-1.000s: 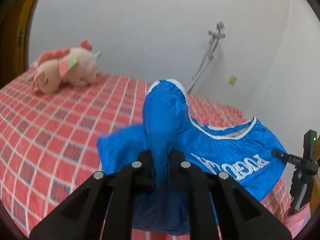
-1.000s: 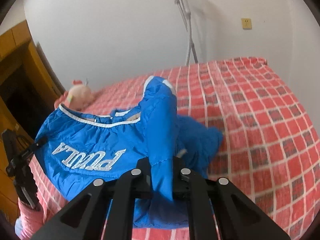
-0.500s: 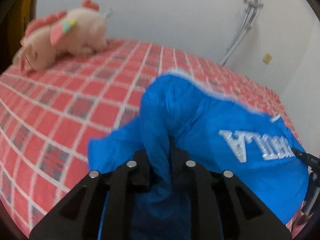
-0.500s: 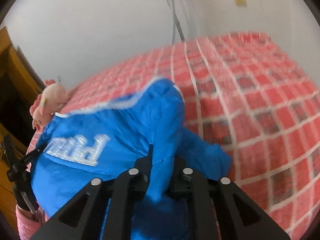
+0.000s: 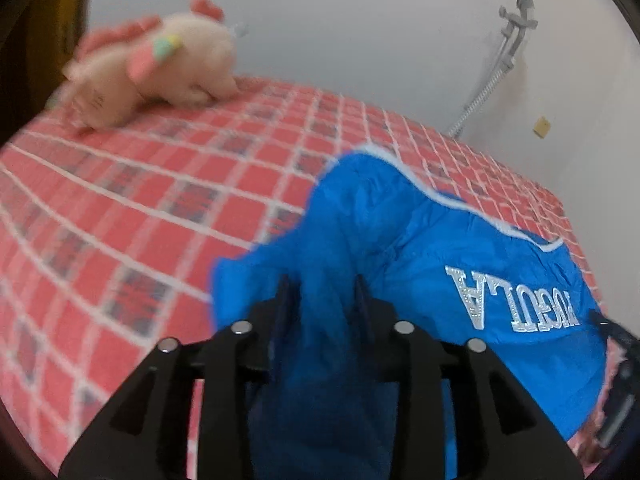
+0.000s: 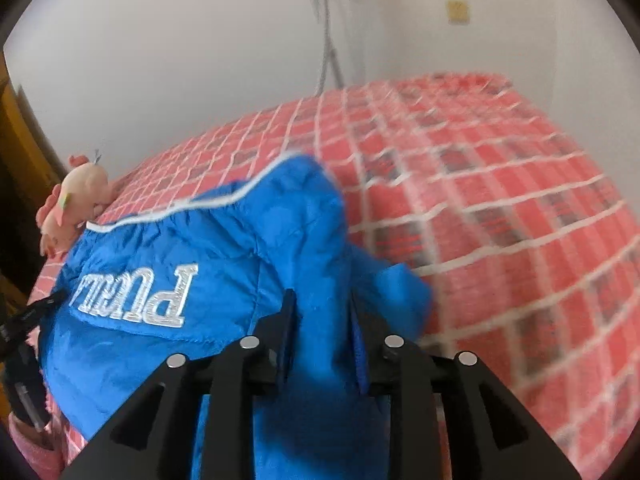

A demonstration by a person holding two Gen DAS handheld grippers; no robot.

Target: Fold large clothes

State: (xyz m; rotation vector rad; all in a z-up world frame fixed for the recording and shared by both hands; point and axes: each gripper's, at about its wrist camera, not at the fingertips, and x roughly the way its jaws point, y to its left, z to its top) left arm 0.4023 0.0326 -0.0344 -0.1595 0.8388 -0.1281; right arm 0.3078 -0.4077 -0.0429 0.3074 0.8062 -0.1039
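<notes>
Gripping bunched cloth, both tongs, left [image 5: 326,294] and right [image 6: 322,310], held the jacket [image 5: 420,264], which stretched crosswise between them.

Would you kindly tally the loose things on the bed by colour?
Blue: 1, the jacket held in both grippers' jaws.
Pink: 1, the plush toy lying at the far corner of the red checked bedspread.
Total: 2.

The jacket [image 5: 400,248] is crinkled blue cloth with a slight sheen and glittery silver letters [image 5: 512,312]. Under it the bedspread [image 5: 140,208] is matt checked cloth. The plush toy [image 5: 152,72] beyond the jacket looks fuzzy.
</notes>
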